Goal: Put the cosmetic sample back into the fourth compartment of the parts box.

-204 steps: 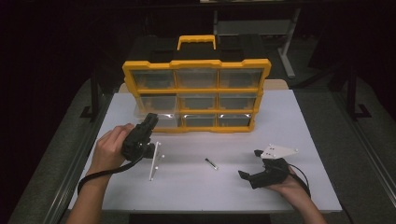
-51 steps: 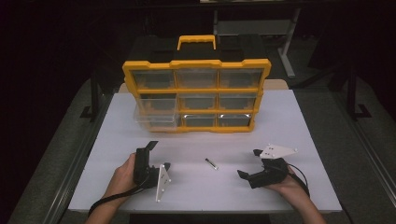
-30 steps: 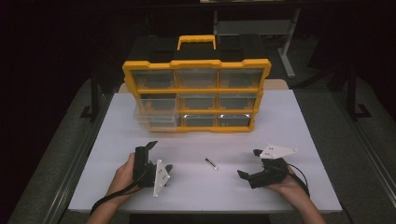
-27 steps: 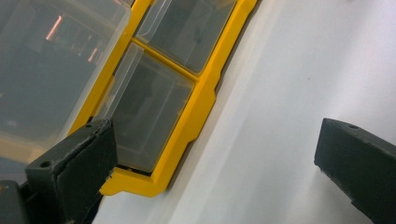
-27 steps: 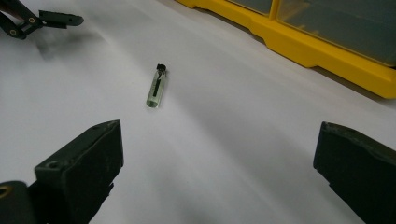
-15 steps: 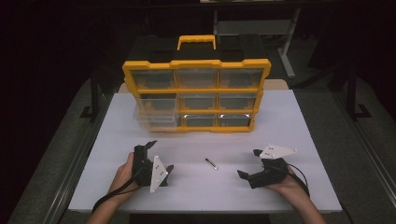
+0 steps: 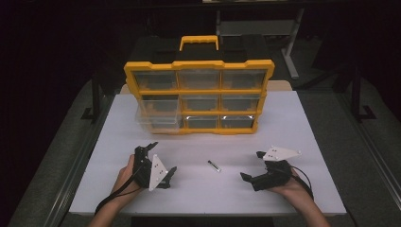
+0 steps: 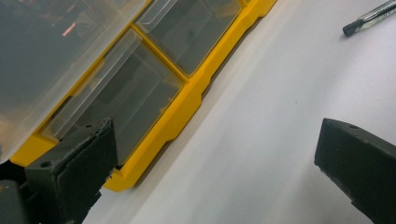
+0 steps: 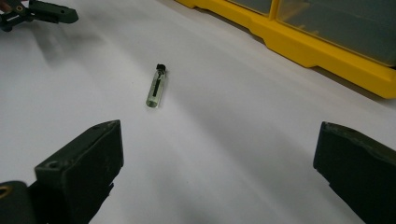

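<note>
We can read no text, label, brand, number or sign anywhere: the yellow organizer (image 7: 198,97), its clear drawers and the small vial (image 9: 157,87) on the white table (image 7: 302,132) are all unmarked as far as we can make out.

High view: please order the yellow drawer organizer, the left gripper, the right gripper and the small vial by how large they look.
1. Yellow drawer organizer, by far the largest.
2. Left gripper and right gripper: they look alike in size, so I do not rank them.
3. Small vial on the white table, smallest.
</note>
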### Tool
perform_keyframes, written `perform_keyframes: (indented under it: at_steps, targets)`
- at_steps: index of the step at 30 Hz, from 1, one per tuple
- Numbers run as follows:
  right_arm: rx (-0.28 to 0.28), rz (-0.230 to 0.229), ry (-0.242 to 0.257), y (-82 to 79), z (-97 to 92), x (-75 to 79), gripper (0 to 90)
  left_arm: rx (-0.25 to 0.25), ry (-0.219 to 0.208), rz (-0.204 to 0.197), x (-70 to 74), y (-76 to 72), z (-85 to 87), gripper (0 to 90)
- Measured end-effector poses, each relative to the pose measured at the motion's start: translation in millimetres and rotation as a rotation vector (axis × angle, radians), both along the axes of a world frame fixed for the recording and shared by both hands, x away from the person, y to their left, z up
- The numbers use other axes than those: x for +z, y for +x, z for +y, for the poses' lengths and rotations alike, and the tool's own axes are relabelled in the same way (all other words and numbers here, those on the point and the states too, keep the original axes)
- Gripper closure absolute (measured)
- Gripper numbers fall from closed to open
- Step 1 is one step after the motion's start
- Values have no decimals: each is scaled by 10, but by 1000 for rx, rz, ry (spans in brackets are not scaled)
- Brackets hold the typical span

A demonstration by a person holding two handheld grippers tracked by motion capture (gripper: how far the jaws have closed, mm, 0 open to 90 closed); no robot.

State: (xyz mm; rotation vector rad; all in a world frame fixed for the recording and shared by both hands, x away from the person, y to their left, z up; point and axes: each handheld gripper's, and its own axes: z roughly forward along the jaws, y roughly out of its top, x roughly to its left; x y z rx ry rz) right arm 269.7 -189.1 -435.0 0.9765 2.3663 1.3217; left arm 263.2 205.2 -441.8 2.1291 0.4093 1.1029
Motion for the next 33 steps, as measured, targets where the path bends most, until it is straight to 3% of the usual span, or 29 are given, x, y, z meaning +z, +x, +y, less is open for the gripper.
perform_keyframes:
  at_steps: [8, 17, 24, 26, 29, 33]
  targets:
    - [1, 1, -1, 0, 1, -1, 11, 0, -43, 55, -1, 24, 10, 0]
    - [0, 2, 2, -1, 2, 1, 10, 5, -157, 113, 21, 57, 38, 0]
    - [0, 3, 0, 0, 3, 1, 11, 9, -207, 170, 64, 90, 88, 0]
    - [-1, 3, 1, 0, 2, 1, 10, 16, -259, 193, 61, 94, 87, 0]
    - [-2, 3, 2, 1, 1, 1, 10, 16, -295, 218, 75, 110, 108, 0]
    - [-1, 1, 1, 2, -1, 0, 10, 14, -324, 239, 94, 129, 137, 0]
